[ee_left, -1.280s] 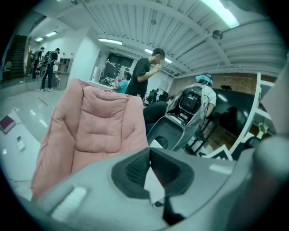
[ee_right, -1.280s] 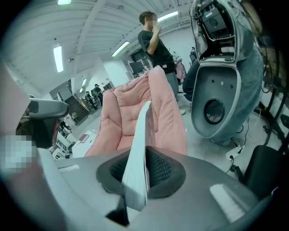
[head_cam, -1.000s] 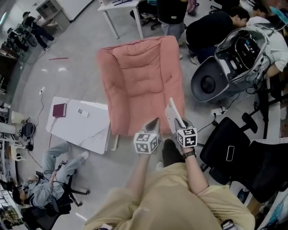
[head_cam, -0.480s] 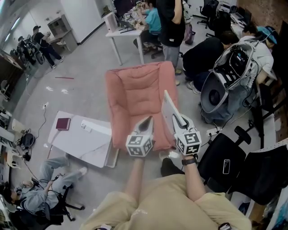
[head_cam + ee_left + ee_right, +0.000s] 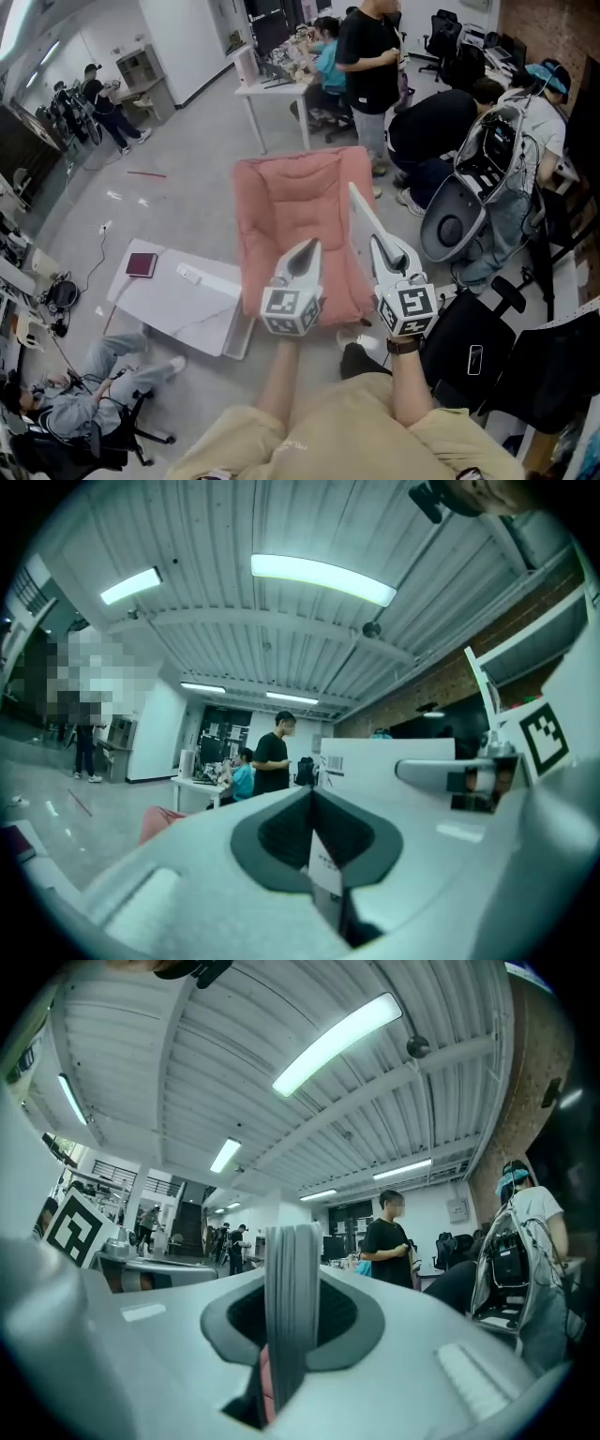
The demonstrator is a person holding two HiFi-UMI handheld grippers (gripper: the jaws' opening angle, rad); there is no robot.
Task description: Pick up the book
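Book (image 5: 359, 208) lifted higher over chair (image 5: 281, 206), clamped in right gripper (image 5: 377, 242) jaws; left gripper (image 5: 305, 251) jaws together; pickup judged done

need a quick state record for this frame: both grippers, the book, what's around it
left gripper: jaws together, nothing held
right gripper: shut on the white book
white book: off the ground, standing on edge, seen over the right side of the pink armchair
white low table: on the floor left of the armchair, a maroon book lying on it
task status: book is in the grip and lifted
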